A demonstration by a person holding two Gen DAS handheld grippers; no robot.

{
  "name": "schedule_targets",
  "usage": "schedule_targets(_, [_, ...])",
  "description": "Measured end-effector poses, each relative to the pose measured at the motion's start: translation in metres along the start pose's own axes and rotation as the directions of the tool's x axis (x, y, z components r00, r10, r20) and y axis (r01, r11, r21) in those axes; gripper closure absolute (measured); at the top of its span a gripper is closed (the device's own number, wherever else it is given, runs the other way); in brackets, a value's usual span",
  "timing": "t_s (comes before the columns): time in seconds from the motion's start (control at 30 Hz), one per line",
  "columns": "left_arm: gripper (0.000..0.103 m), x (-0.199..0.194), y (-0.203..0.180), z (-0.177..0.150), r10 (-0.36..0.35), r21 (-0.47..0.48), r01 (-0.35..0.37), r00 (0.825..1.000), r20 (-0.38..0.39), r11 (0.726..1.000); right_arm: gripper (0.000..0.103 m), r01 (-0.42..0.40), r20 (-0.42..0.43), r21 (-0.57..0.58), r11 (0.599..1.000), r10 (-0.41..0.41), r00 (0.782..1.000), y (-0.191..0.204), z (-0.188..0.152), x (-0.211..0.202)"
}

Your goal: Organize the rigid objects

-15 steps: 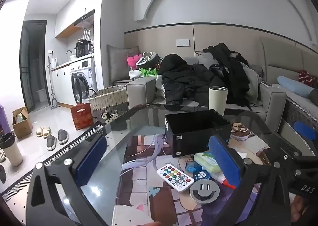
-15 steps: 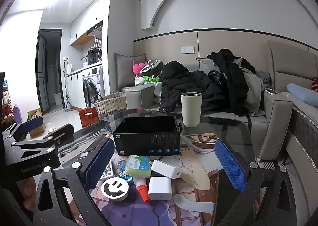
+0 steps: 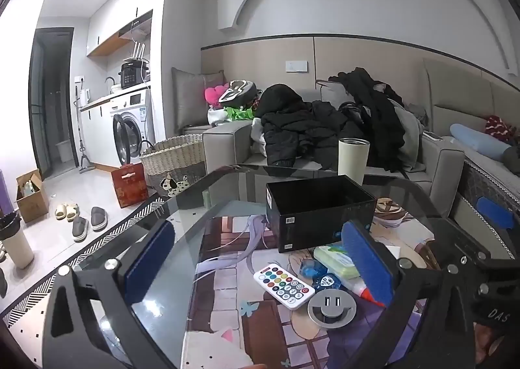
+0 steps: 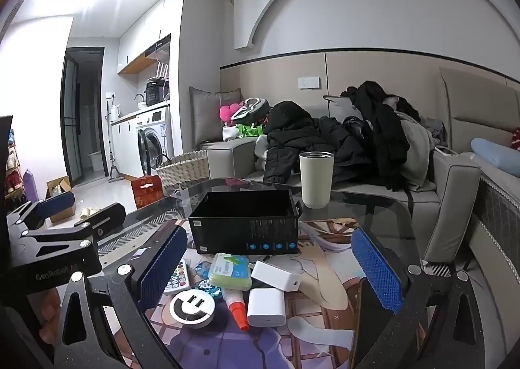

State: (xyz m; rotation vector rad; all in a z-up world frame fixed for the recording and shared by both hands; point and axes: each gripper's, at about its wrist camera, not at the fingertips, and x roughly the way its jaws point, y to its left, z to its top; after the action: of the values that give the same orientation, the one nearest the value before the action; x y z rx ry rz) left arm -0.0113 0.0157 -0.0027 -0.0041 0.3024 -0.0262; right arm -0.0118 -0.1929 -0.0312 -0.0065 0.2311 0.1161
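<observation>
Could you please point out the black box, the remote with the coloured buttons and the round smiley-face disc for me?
black box [image 4: 247, 234]: right wrist view, on its front wall.
remote [image 3: 283, 285]: left wrist view, on its button face.
smiley-face disc [image 4: 192, 305]: right wrist view, on its top face.

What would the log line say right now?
left hand-held gripper: open | right hand-held gripper: open | black box: empty | held: nothing

Glass table [image 4: 373, 206] with illustrated mat [image 4: 325, 258], black box [image 4: 247, 232], cream tumbler [image 4: 316, 179].
</observation>
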Motion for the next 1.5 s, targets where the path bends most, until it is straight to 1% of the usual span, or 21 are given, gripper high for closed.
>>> schedule_targets(0.07, [0.000,0.0102,-0.0118,0.0059,0.001,0.007,-0.001,1.000,-0.021,1.000,0.000,-0.006,0.002,-0.004,1.000,0.006,1.000,0.0006,0.0012,0.0009])
schedule_targets(0.3, [0.000,0.0124,-0.0097,0.0065,0.001,0.003,-0.001,0.999,-0.039,1.000,0.000,-0.005,0.000,-0.006,1.000,0.005,1.000,0.0038,-0.0001,0.0011])
schedule_targets(0.7, [0.000,0.0132,-0.0105,0.0065,-0.014,-0.006,0.014,0.999,-0.047,1.000,0.000,-0.010,0.000,-0.009,1.000,0.010,1.000,0.0051,-0.0008,-0.0004])
schedule_targets(1.5, [0.000,0.0121,-0.0137,0.0081,-0.017,-0.015,0.016,0.999,-0.045,1.000,0.000,-0.019,0.009,-0.020,1.000,0.019,1.000,0.0065,-0.0011,-0.0029])
